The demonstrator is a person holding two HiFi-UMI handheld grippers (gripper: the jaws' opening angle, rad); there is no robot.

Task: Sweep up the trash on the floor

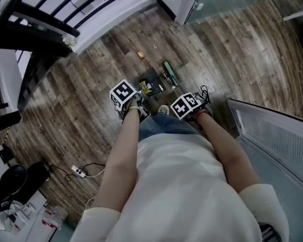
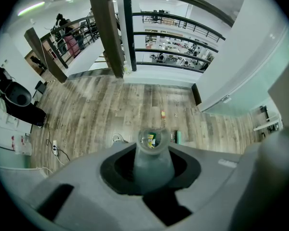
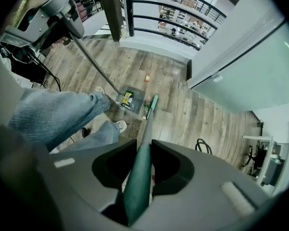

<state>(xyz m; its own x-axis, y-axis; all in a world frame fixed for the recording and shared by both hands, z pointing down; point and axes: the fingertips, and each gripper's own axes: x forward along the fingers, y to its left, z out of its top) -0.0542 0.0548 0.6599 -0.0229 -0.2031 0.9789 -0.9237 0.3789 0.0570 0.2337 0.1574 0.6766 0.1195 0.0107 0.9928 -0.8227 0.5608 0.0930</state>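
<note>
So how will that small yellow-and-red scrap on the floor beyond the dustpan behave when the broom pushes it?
The scrap looks small and flat, so probably light; it should slide easily over the smooth wood floor. It seems more likely to skid or flip than roll, as it does not look round.

The floor (image 1: pixel 232 49) is grey-brown wood planking that runs up to the foot of a white wall. A dark dustpan (image 1: pixel 152 82) sits flat on the boards with a yellow wrapper (image 1: pixel 145 88) in it. The green head of the broom (image 1: pixel 169 73) rests on the planks just beside the pan. Past them lies a small orange scrap (image 1: pixel 140 55), with a tiny crumb (image 1: pixel 155 47) near it. A pale shoe (image 1: pixel 163 109) stands just behind the pan. Well apart from all this, a white power strip (image 1: pixel 79 172) lies with its cable trailing.
</note>
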